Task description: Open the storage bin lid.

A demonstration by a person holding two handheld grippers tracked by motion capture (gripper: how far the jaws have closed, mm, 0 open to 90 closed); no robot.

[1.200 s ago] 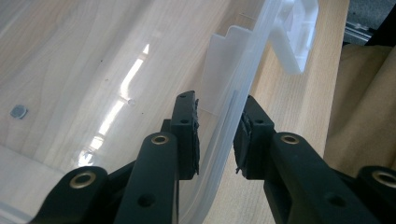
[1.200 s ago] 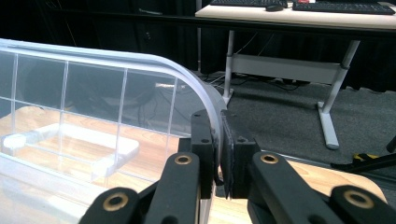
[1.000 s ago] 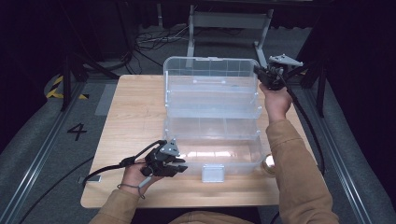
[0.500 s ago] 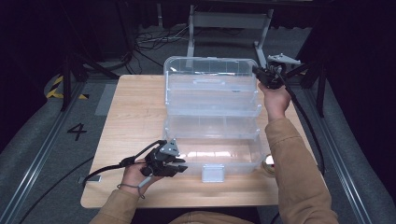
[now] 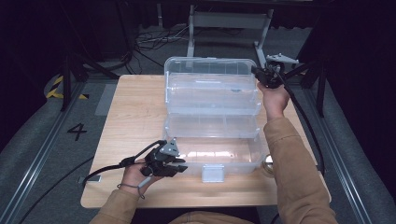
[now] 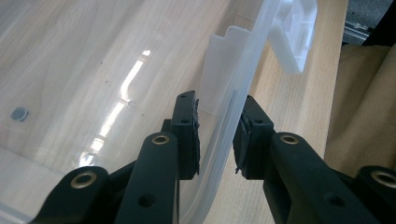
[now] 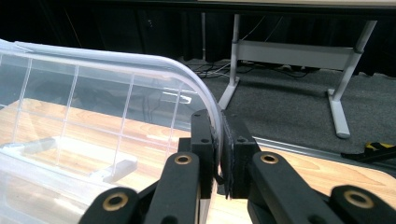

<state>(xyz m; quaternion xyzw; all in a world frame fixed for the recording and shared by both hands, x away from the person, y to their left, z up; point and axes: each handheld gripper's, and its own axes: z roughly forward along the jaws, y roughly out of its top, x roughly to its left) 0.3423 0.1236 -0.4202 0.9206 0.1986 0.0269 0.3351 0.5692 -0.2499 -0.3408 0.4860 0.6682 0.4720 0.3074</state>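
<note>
Jaws pinch the lid (image 7: 116, 93) rim's far corner.

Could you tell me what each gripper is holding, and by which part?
Right gripper: clamped on the open lid's rim. Left gripper: straddles the box's front wall, pads apart.

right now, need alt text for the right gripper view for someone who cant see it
The right gripper is clamped on the curved rim of a clear plastic box lid, one black jaw either side. Behind it are the wooden table, grey carpet and a metal desk frame.
</note>
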